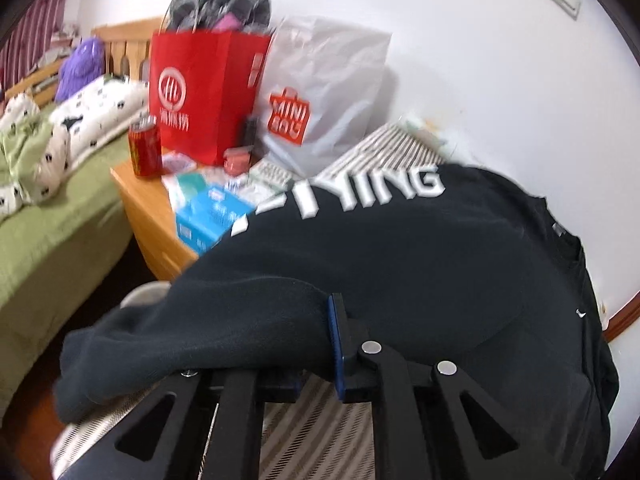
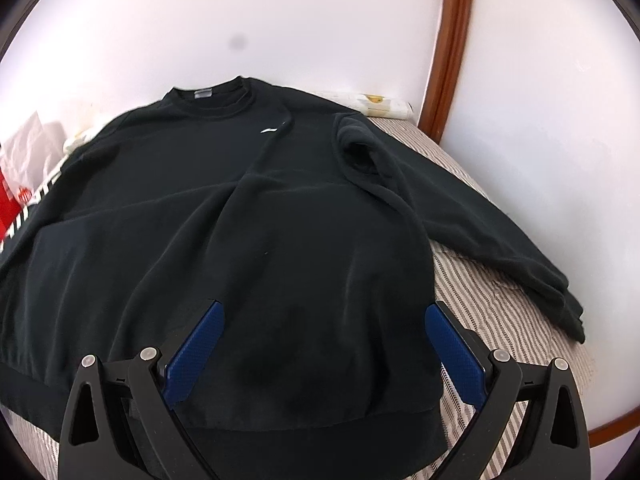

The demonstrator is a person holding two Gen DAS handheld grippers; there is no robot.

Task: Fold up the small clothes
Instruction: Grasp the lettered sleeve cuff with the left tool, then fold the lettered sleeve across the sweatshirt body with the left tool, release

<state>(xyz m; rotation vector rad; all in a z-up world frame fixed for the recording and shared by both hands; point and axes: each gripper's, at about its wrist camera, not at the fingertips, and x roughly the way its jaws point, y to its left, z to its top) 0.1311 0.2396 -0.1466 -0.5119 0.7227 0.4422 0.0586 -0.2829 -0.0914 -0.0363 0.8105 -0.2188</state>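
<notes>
A black sweatshirt (image 2: 248,208) lies spread front-up on a striped bed cover (image 2: 480,300), collar (image 2: 212,94) toward the wall. One sleeve (image 2: 500,240) stretches out to the right. In the left wrist view my left gripper (image 1: 320,344) is shut on a bunched part of the sweatshirt (image 1: 380,260), near a sleeve with white lettering (image 1: 384,192); the cloth drapes over and hides the left finger. My right gripper (image 2: 326,344) hangs open over the sweatshirt near its bottom hem (image 2: 312,432), its blue pads (image 2: 196,352) wide apart with only flat cloth below them.
A wooden bedside table (image 1: 140,208) to the left carries a red paper bag (image 1: 200,88), a white plastic bag (image 1: 332,80), a red can (image 1: 145,148) and a blue box (image 1: 208,220). Beyond it stands a green bed (image 1: 52,232). A white wall (image 2: 280,32) with wooden trim (image 2: 452,48) borders the cover.
</notes>
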